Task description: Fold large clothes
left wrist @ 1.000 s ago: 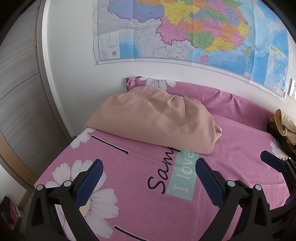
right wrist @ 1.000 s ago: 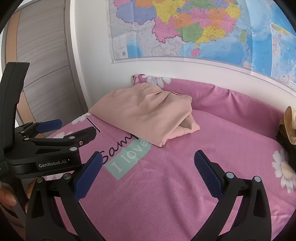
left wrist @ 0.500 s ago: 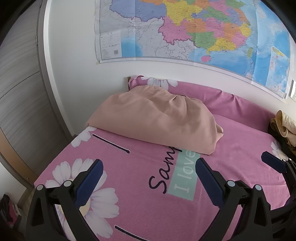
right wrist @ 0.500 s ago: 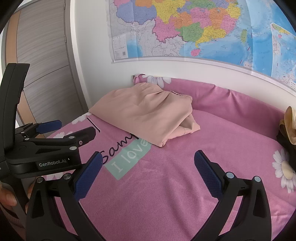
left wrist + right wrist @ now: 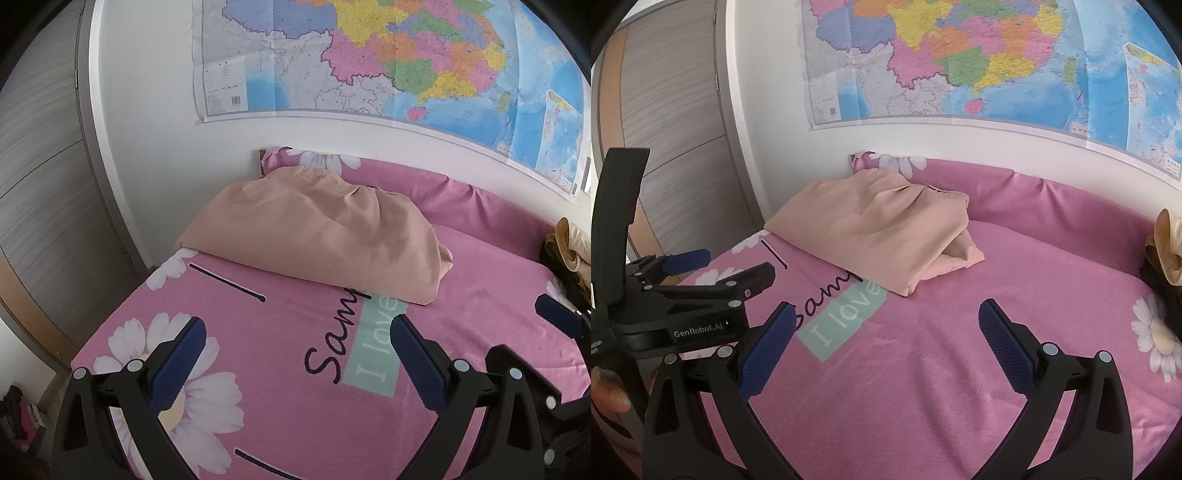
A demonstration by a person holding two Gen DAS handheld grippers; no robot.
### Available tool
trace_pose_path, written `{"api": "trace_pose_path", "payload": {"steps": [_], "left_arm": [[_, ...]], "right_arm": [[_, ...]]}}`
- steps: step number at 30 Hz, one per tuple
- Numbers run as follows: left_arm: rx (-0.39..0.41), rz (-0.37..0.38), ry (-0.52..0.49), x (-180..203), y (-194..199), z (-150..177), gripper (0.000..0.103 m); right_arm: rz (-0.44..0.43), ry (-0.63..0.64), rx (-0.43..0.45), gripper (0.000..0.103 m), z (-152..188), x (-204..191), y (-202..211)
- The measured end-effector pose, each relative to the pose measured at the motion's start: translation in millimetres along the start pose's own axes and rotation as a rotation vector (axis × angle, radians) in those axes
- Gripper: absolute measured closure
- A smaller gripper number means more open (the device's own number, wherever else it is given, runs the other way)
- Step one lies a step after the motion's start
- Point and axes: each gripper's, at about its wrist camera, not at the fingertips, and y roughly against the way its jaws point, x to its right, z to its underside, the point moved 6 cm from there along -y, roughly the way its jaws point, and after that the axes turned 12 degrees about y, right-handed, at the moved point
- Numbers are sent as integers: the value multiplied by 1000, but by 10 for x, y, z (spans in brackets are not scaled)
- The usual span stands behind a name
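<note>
While folded, peach garment [image 5: 325, 236] lies rumpled on pink bedsheet [image 5: 480, 295] | left claw [image 5: 295, 354] agape | right claw [image 5: 886, 339] agape

A colourful wall map [image 5: 388, 62] fills the upper right of the frame. Below it lies a bed under a pink daisy-print sheet [image 5: 280, 369] with "I love" lettering [image 5: 846, 317]. Grey wood-grain wardrobe doors [image 5: 40, 166] stand at left.
</note>
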Motion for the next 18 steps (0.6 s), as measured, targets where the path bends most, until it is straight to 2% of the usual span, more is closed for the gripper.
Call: {"api": "trace_pose_path", "payload": {"steps": [18], "left_arm": [[2,-5,-4,4,5,-4,6]], "right_arm": [[-1,4,-5,5,-28,-8,7]]}}
